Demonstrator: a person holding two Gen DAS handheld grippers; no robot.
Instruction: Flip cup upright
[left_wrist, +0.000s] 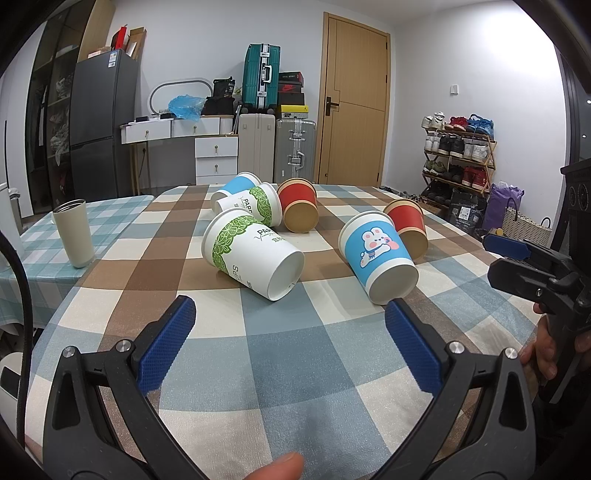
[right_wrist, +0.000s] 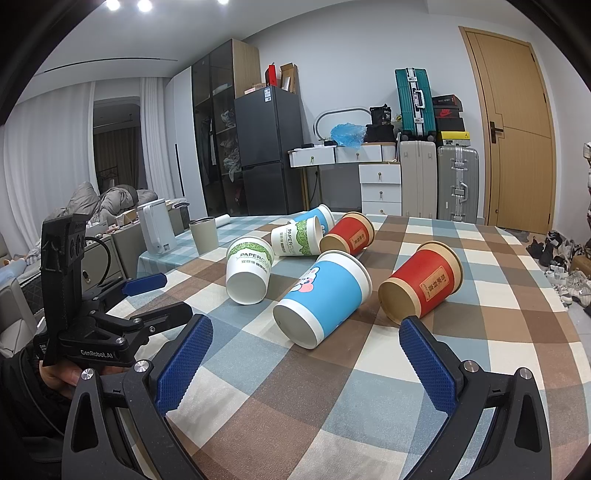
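Left wrist view shows six paper cups lying on their sides on the checked cloth of the bench (left_wrist: 295, 369), none yet upright. The left gripper (left_wrist: 291, 325) hovers over the near part of the bench with its jaws wide and nothing between them. Just beyond its blue pads lie the green-leaf cup (left_wrist: 251, 251), base toward the camera, and the bunny cup (left_wrist: 376, 254), base also turned this way. Behind them, toward the far edge, sit a red cup (left_wrist: 299, 206), a second green-leaf cup (left_wrist: 251, 206) and a blue cup (left_wrist: 236, 184), bunched and apparently touching; another red cup (left_wrist: 408, 225) lies just behind the bunny cup.

In the right wrist view the right gripper (right_wrist: 306, 347) is likewise spread wide and empty, with the bunny cup (right_wrist: 325, 295) nearest, between and just ahead of its pads, and the red cup (right_wrist: 421, 280) just beside it.

The main risk, as I judge it, is rolling: these cups are light and tapered, so a nudge from one pad would likely send a cup curving away, perhaps into its neighbours. Thin paper walls may crush if squeezed hard. Both grippers face the same few cups, so they could collide if they reach together. A metal tumbler (left_wrist: 74, 232) stands upright near the left edge, well apart.
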